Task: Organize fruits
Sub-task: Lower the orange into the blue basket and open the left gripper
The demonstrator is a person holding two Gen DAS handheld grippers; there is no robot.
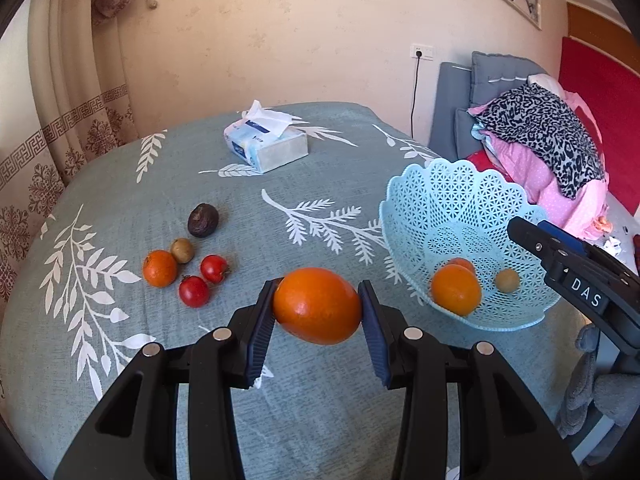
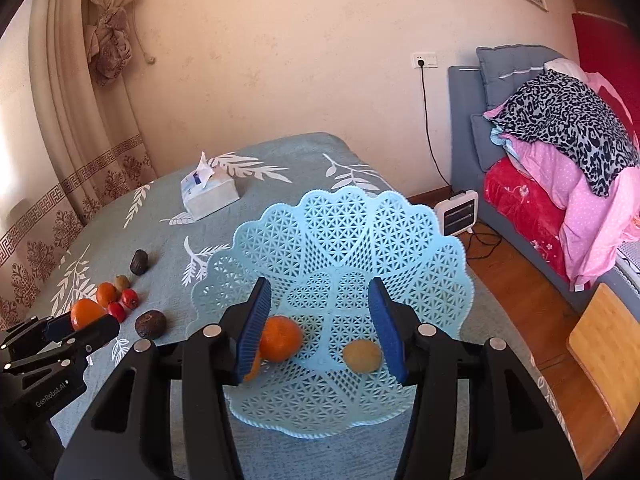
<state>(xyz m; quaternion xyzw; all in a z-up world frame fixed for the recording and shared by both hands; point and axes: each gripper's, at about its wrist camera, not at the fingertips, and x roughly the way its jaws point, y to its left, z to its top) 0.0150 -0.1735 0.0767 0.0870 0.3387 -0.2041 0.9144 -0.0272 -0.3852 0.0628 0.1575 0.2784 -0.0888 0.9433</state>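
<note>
A woven, matt cloth point(image 1: 248, 240) printed with white leaves is spread over the worktop. The basket point(image 2: 420, 248) is moulded in pale blue plastic, pierced in a lattice and faintly shiny. The orange point(image 1: 318, 306) clamped in the left gripper point(image 1: 318, 308) is glossy and finely pitted; the dark fruit point(image 1: 203, 220) is dull and wrinkled. Both grippers are made of matt black plastic, with ribbed blue pads point(image 2: 386, 324) and bright metal pins point(image 1: 222, 334). Soft paper is seen in the tissue pack point(image 1: 266, 146), and the floor point(image 2: 516, 288) is polished wood
</note>
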